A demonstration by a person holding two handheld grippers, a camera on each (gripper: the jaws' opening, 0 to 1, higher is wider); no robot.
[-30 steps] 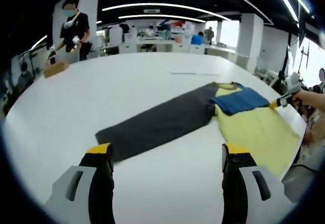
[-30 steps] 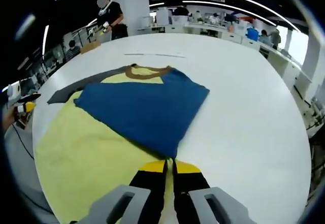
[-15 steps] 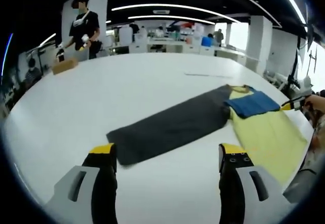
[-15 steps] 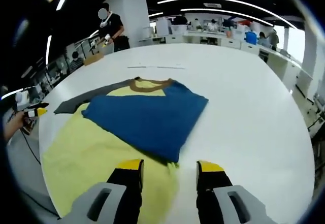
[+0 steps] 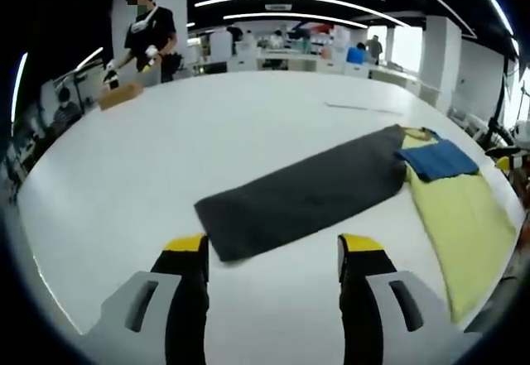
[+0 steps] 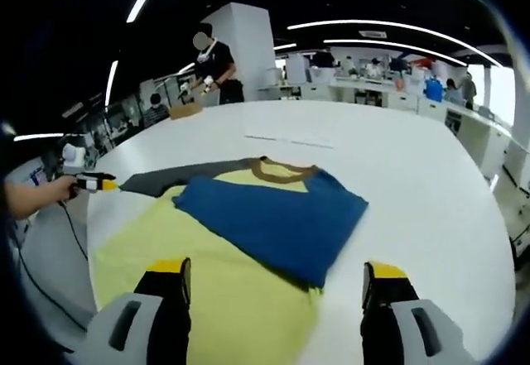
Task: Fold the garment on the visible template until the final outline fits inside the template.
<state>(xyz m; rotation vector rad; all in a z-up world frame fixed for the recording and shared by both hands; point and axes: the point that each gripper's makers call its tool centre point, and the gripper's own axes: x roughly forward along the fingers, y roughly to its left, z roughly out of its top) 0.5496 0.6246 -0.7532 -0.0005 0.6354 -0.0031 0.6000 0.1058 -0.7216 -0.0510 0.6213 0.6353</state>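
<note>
Both claws spread, empty: left claw (image 5: 272,253) low centre at grey sleeve (image 5: 306,189) end; right claw (image 6: 273,276) above yellow body (image 6: 217,286). Risk: shallow pinch drops sleeve, or dragging disturbs blue fold (image 6: 277,220).

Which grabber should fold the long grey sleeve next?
Probably the left hand-held gripper: it is open with the grey sleeve end just ahead, while the right hand-held gripper faces the folded blue sleeve.

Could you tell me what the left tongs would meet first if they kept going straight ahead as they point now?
Most likely the near end of the dark grey sleeve, which lies flat on the white table just beyond the open left tongs. Depth is hard to judge here.
</note>
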